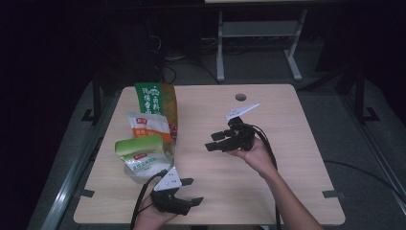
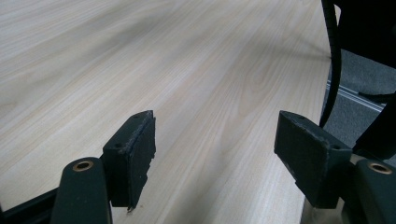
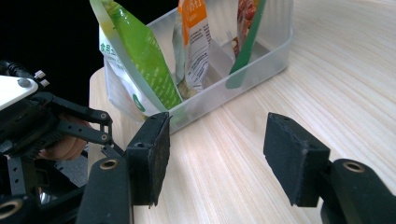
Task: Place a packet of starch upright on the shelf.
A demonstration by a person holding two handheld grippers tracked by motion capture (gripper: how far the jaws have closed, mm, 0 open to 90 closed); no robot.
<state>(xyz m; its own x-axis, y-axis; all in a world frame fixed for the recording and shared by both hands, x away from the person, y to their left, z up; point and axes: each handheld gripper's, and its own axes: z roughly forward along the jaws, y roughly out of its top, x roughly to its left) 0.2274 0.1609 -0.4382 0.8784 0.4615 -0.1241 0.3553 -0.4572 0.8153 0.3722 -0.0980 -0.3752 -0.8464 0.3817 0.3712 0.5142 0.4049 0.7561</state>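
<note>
Approach step, seemingly: right claw point(image 1: 214, 141) gapes wide and empty, facing the clear bin point(image 3: 261, 58) of pouches ahead; left claw point(image 1: 190, 190) likewise wide, over bare bench point(image 2: 187, 70). Next: advance onto the green pouch point(image 3: 140, 56).

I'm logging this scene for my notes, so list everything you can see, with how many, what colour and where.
clear plastic bin: one, see-through, left side of the table, holding the pouches
green pouch: one, light green, nearest end of the bin
orange pouch: one, white and orange, middle of the bin
tall green pouch: one, dark green and orange, far end of the bin
table: one, light wood
left gripper: one, black, open, near table edge
right gripper: one, black, open, mid-table, aimed at the bin
</note>
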